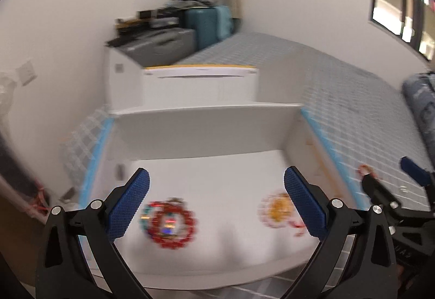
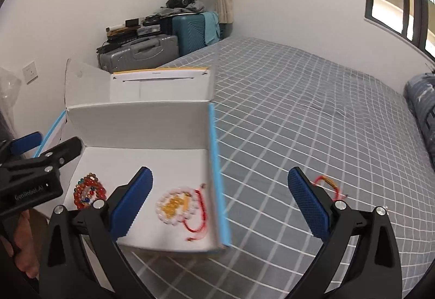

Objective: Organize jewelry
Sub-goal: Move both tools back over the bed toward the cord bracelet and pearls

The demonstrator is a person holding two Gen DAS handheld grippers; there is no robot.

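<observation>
1. Between the blue pads of the left gripper (image 1: 217, 201) nothing is held; its jaws stand spread above the white box (image 1: 206, 122).
2. Likewise the right gripper (image 2: 220, 202) is spread and empty.
3. Inside the box lie the red bead bracelet (image 1: 170, 224) and the white bead bracelet (image 2: 176, 205).
4. On the checked bedspread (image 2: 312, 109), outside the box, lies a red cord bracelet (image 2: 330, 186).
5. Judged step: placement done. Next: the right gripper pinches the cord bracelet.

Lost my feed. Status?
Left gripper and right gripper open, empty. Two bead bracelet piles in white box. Red cord bracelet on bed, unobstructed.
</observation>
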